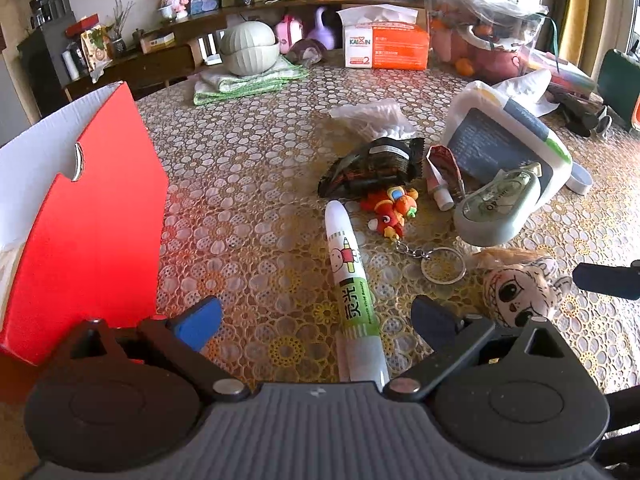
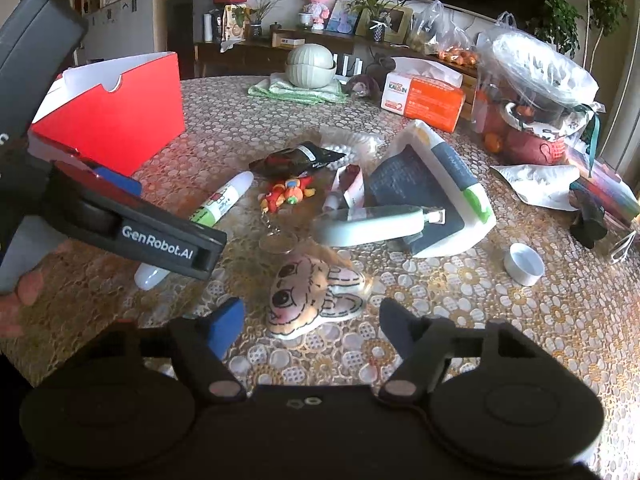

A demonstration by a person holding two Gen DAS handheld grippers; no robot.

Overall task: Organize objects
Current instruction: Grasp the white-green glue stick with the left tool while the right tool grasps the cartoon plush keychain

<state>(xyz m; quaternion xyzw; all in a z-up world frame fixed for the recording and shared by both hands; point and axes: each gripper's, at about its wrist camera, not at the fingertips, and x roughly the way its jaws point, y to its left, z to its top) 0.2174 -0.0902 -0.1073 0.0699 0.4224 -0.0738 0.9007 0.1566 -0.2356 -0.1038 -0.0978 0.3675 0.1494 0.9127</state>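
Note:
My left gripper (image 1: 316, 320) is open, with a white and green glue stick (image 1: 352, 284) lying on the table between its fingers. The glue stick also shows in the right wrist view (image 2: 218, 202), partly behind the left gripper's body. A red open box (image 1: 88, 216) stands to the left; it also shows in the right wrist view (image 2: 116, 116). My right gripper (image 2: 312, 328) is open and empty, with a plush face toy (image 2: 308, 292) lying just ahead of it. A red toy keychain (image 1: 394, 208), a black snack packet (image 1: 372, 166) and a grey-green dispenser (image 1: 496, 208) lie beyond.
A white and dark framed board (image 2: 436, 188) lies tilted on the table, a small white cap (image 2: 524, 264) to its right. A tissue box (image 2: 424, 98), stacked bowls (image 2: 312, 66) on a cloth, and plastic bags (image 2: 536, 76) stand at the back.

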